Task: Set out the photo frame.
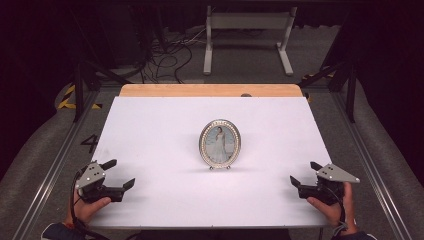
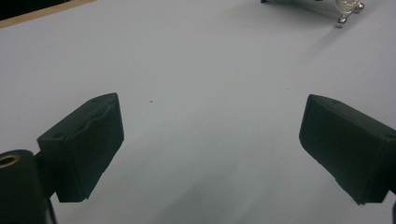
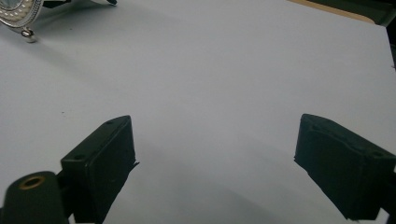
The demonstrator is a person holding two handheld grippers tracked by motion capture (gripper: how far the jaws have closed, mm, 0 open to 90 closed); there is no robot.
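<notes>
1. Black jaws of the left hand-held gripper (image 2: 210,140), nearest the lens in the left gripper view, stand wide apart over bare white surface, with nothing between them.
2. Oval picture frame (image 1: 220,143): stands upright on small silver feet near the middle of the tabletop (image 1: 150,130), its photo facing the person. A beaded silver rim surrounds the photo. One foot (image 2: 343,19) appears at the top edge of the left gripper view, and the rim with one foot (image 3: 21,16) sits in the top left corner of the right gripper view.
3. Left hand-held gripper (image 1: 118,173): released, held low at the near left corner of the tabletop, well apart from the frame and angled toward it.
4. Right hand-held gripper (image 1: 301,173): likewise released, jaws spread and empty, at the near right corner, well apart from the frame and pointing inward.
5. Progress: judged from this layout, nothing has been done yet. The frame is untouched; both approaches, the grasp and any moving or laying down remain.
6. Beyond the white sheet: a wooden strip (image 1: 210,90) along the far edge.
</notes>
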